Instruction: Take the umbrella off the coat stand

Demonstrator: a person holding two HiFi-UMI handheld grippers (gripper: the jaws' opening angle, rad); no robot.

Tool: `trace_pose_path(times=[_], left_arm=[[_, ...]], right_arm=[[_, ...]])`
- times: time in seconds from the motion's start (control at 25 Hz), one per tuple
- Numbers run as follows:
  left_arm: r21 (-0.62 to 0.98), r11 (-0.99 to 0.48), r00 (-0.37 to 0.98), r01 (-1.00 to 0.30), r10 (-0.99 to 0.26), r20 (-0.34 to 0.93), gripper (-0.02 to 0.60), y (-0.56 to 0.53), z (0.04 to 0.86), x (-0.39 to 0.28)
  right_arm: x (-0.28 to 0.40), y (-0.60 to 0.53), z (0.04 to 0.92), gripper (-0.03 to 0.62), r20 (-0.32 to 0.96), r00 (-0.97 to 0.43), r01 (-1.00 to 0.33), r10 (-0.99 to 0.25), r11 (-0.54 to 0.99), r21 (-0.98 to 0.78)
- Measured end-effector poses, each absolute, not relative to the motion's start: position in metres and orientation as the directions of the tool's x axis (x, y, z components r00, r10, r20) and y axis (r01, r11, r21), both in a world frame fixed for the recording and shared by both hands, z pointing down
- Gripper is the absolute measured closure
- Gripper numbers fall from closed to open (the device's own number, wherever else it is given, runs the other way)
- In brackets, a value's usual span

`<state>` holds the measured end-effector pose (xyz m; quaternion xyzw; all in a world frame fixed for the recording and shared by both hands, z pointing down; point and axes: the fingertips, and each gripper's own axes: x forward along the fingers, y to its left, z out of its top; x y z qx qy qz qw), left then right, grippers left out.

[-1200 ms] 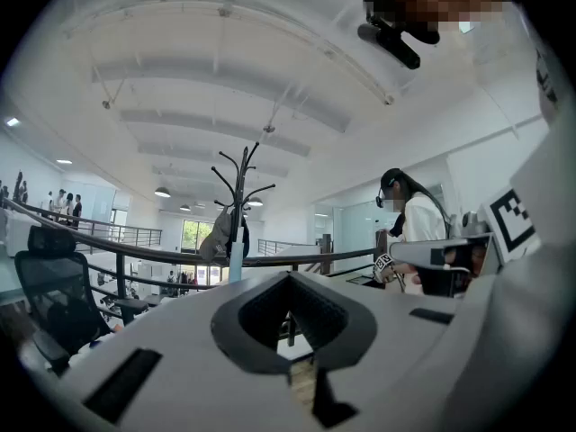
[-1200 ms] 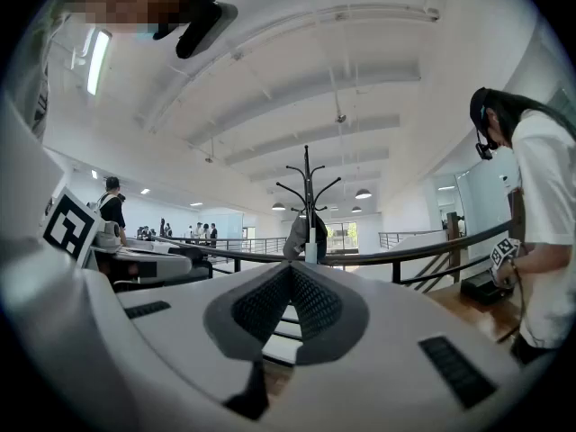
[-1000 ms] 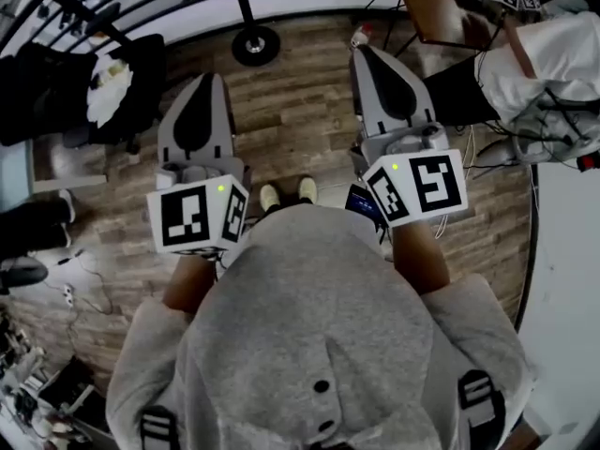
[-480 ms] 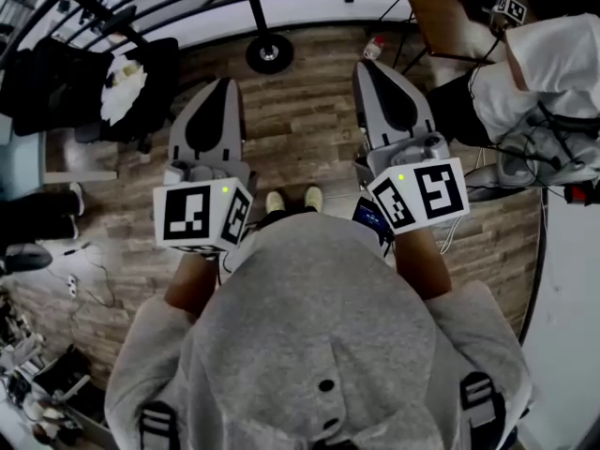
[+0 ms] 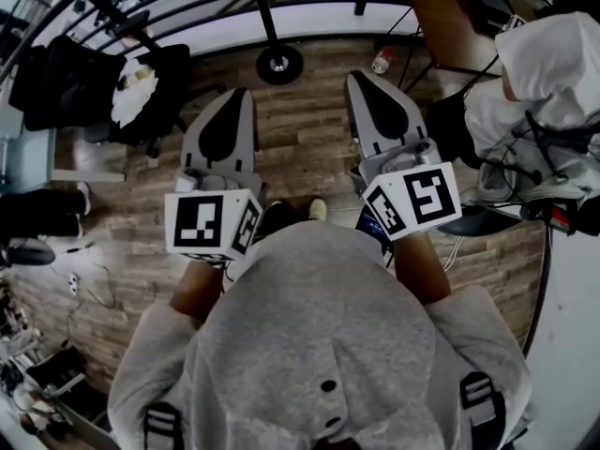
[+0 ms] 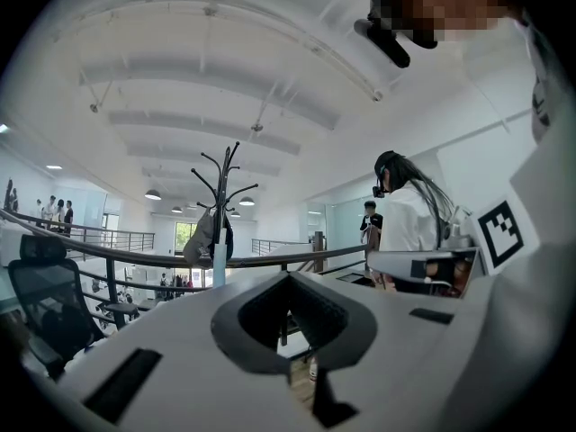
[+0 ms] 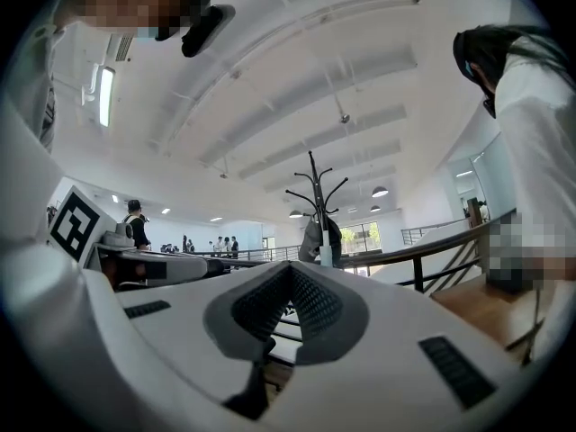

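Note:
A black coat stand point(image 6: 223, 187) rises beyond a railing, straight ahead of both grippers and some way off. A pale folded umbrella point(image 6: 219, 263) hangs upright along its pole beside a grey hanging garment point(image 6: 202, 241). The right gripper view shows the same coat stand point(image 7: 316, 192) and umbrella point(image 7: 326, 247). From the head view only the stand's round base point(image 5: 279, 64) and lower pole show. My left gripper point(image 5: 225, 120) and right gripper point(image 5: 367, 81) point level toward it. Both are shut with nothing in them, well short of the umbrella.
A black railing point(image 5: 216, 12) runs across in front of the stand. A black office chair point(image 5: 150, 87) with clothes stands at the left. A person in white point(image 5: 548, 73) stands close on the right beside a wooden table point(image 5: 436, 12). A bottle point(image 5: 382, 61) stands on the floor.
The stand's base has slid down and right in the head view, nearer the grippers. My left gripper has shifted right and forward. Both stay shut.

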<state>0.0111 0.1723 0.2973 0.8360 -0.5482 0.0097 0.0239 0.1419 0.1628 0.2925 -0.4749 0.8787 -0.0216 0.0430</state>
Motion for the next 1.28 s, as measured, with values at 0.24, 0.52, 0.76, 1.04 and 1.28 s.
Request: trace_pose_path(times=[0.24,0.52,0.76,1.04,1.28], left_arm=[[0.036,-0.398,0.399,-0.917,-0.916,0.031,0.568,0.179,0.301,0.016],[0.027,-0.387,0.388,-0.922,-0.921,0.034,0.568,0.178,0.305,0.017],[0.028,-0.388,0.389,-0.921,-0.921,0.03,0.568,0.185,0.302,0.021],[0.026,-0.366,0.367,-0.93,-0.93,0.04,0.568,0.184,0.3,0.017],[0.053,-0.384,0.387,-0.922,-0.921,0.051,0.568,0.178,0.311,0.018]], right_arm=[[0.137,0.173,0.294,0.585,-0.062,-0.579,-0.811,-0.813,0.582,-0.052],[0.123,0.179,0.292,0.585,-0.057,-0.643,-0.765,-0.764,0.644,-0.018],[0.124,0.187,0.29,0.585,-0.056,-0.641,-0.765,-0.765,0.643,-0.024],[0.116,0.18,0.288,0.585,-0.049,-0.64,-0.767,-0.767,0.641,-0.011],[0.107,0.176,0.295,0.585,-0.033,-0.655,-0.756,-0.755,0.655,0.022]])
